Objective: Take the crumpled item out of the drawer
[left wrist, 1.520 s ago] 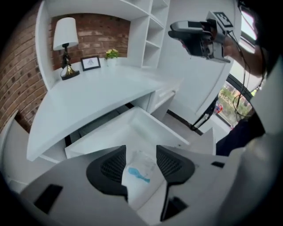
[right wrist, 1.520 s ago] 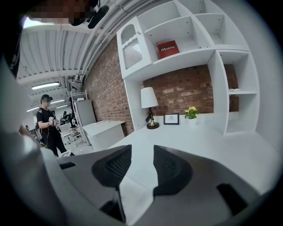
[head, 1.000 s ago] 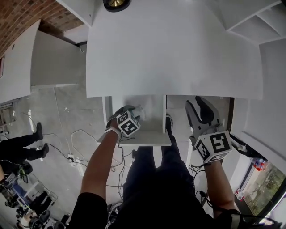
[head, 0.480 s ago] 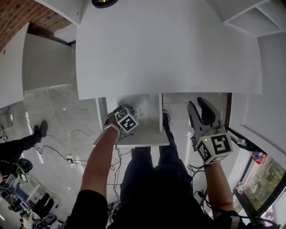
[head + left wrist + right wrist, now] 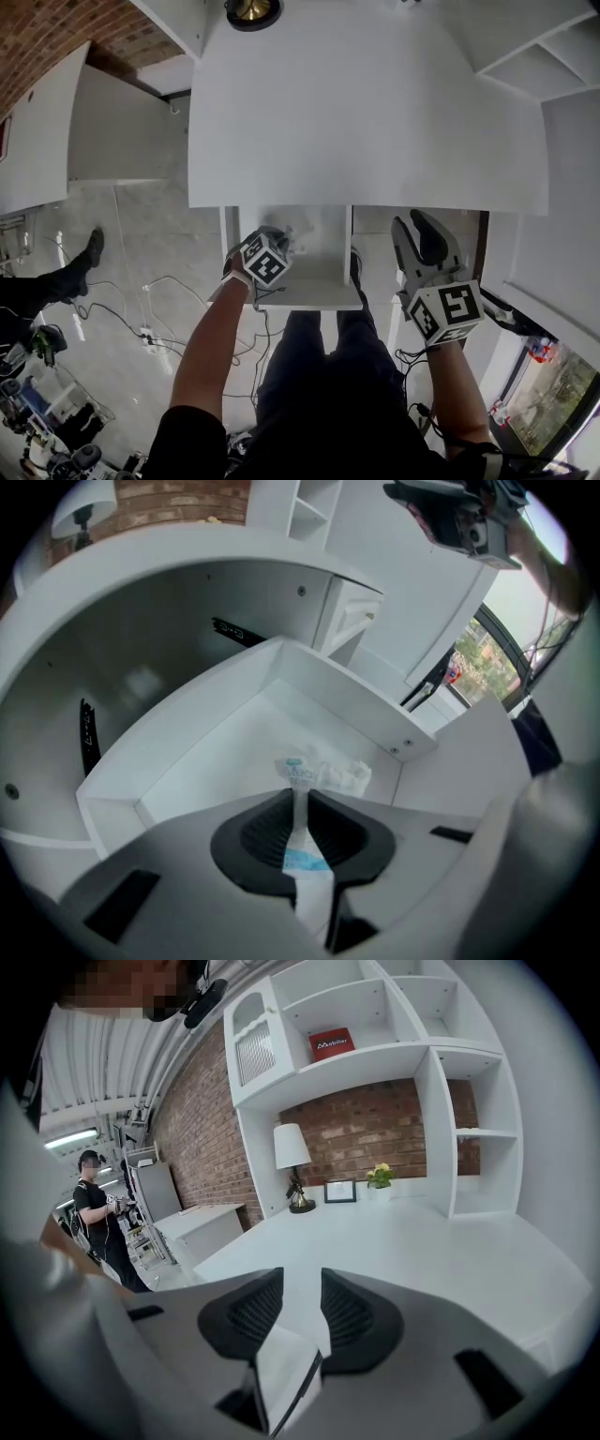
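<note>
The white drawer [image 5: 323, 277] stands pulled out from under the desk, above my legs. In the left gripper view its floor [image 5: 220, 752] holds a crumpled white wrapper with blue print [image 5: 328, 774]. My left gripper [image 5: 300, 797] reaches down into the drawer at its left side [image 5: 279, 236]; its jaws are closing and pinch a strip of the crumpled item between the pads. My right gripper [image 5: 419, 231] hovers to the right of the drawer, pointing at the desk front. Its jaws [image 5: 302, 1290] are closing slowly, still apart, with nothing between them.
The white desk top [image 5: 375, 103] overhangs the drawer, with a lamp [image 5: 251, 9] at its back edge. White shelves [image 5: 375, 1016] rise behind the desk against a brick wall. Cables [image 5: 155, 305] lie on the floor at left, near a person's legs [image 5: 56, 281].
My left gripper's jaws have come together on the crumpled item inside the drawer. The right gripper has stayed in about the same place.
</note>
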